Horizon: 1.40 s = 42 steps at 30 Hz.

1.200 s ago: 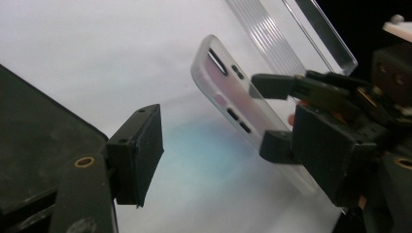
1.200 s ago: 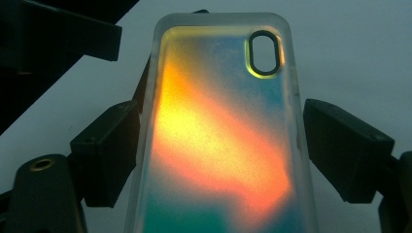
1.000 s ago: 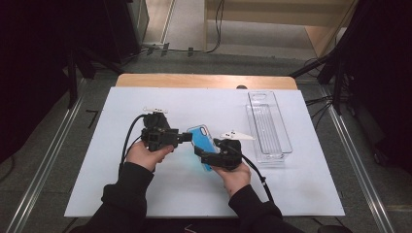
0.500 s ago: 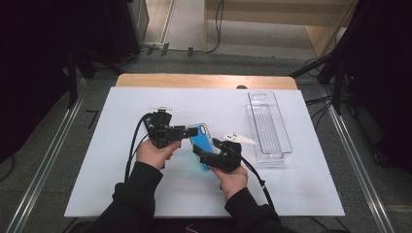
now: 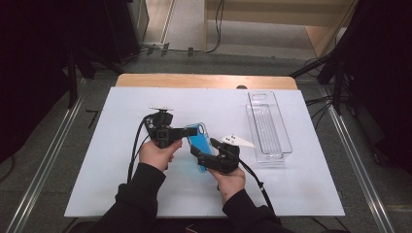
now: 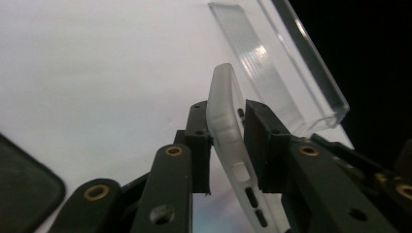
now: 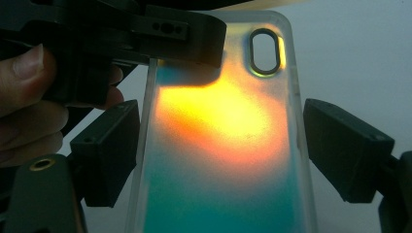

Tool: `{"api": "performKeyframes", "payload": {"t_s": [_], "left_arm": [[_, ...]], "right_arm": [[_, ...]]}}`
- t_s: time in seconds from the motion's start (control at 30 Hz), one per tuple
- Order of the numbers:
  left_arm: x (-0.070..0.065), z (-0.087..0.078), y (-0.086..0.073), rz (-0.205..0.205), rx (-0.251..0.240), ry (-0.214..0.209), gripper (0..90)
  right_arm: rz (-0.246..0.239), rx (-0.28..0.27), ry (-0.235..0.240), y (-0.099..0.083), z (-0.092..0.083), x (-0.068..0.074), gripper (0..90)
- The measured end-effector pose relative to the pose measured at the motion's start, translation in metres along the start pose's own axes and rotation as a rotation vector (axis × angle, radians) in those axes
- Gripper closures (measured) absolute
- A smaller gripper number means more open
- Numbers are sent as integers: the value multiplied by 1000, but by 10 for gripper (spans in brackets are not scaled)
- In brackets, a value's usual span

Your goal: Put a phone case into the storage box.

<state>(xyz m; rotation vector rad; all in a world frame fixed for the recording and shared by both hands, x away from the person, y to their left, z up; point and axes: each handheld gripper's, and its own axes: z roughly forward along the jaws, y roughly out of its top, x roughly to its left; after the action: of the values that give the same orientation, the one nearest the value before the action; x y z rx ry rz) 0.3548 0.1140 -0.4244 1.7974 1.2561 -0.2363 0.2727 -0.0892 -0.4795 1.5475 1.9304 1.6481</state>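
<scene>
The left tongs (image 5: 187, 131) have just been closing, and in the left gripper view their pads are seen clamped on one long edge of the translucent, blue-tinted soft plastic phone case (image 6: 228, 126). Against the high view of a second ago, the left hand is found slightly nearer the case, the jaws now being laid across its upper left edge. The case (image 5: 198, 143) is thus judged to be held by both tools at once, lifted at the middle of the white worktop (image 5: 111, 179); a hand-over or a turning of the case is taken to be in progress.

Further right, the right tongs (image 5: 204, 156) are set wide across the width of the case (image 7: 223, 145). Their left pad is seen against the side; a narrow gap appears at the right pad, so firm pressure cannot be confirmed.

At the far right, a clear, long rectangular plastic tray (image 5: 269, 128) lies on the worktop, well apart from the hands. Open surface is noted between case and tray, and more to the left, towards the worktop's edge.
</scene>
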Motion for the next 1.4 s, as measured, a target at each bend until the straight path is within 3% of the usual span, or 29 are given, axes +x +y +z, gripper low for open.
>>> {"api": "performKeyframes", "payload": {"t_s": [0.27,0.43,0.53,0.63,0.8,0.97,1.07,1.2,1.3,1.4], "left_arm": [[-2,-2,0,-32,-9,-44,805],[0,-4,1,-54,-6,-70,808],[-1,-5,2,-44,-18,-66,808],[-1,-8,2,-39,-29,-56,807],[-5,-12,3,21,-49,0,806],[-10,-14,1,102,-75,52,805],[-10,-13,0,133,-103,60,805],[-9,-14,-2,180,-141,76,804],[-8,-15,-3,205,-159,66,805],[-9,-15,-5,255,-175,50,804]], "right_arm": [[-15,-3,0,-3,4,1,149],[-56,4,6,1,3,1,140],[-93,54,20,7,3,1,15],[-137,106,17,13,4,1,0],[-208,154,-1,20,0,4,0],[-220,229,29,26,-5,-2,0],[-226,269,47,28,-9,-7,0],[-271,293,53,29,-13,-12,0],[-263,290,74,30,-16,-18,0],[-261,294,84,29,-16,-21,0]]}}
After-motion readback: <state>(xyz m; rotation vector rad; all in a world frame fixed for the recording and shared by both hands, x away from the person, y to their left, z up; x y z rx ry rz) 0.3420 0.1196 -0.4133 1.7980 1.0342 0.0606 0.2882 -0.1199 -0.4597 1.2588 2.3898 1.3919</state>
